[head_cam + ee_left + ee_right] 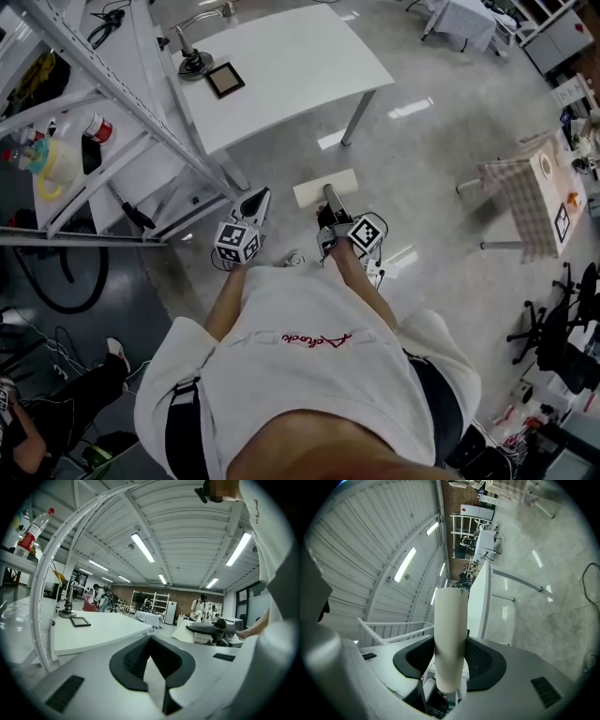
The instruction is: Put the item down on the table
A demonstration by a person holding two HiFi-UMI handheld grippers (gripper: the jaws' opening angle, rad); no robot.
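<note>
A cream oblong item (323,187) hangs level above the floor, in front of the person's body. My right gripper (332,199) is shut on it; in the right gripper view the item (450,634) stands between the two black pads (480,660), which press on its sides. My left gripper (257,199) is beside it on the left, its tips drawn together with nothing seen in them. From the left gripper view the right gripper and the item (185,632) show off to the right. The white table (281,66) lies just ahead of both grippers.
On the table stand a black framed square (225,80) and a metal stand (194,64). A white metal rack (112,94) with bottles fills the left. A small table with a chequered cloth (525,202) and office chairs (562,337) are at the right.
</note>
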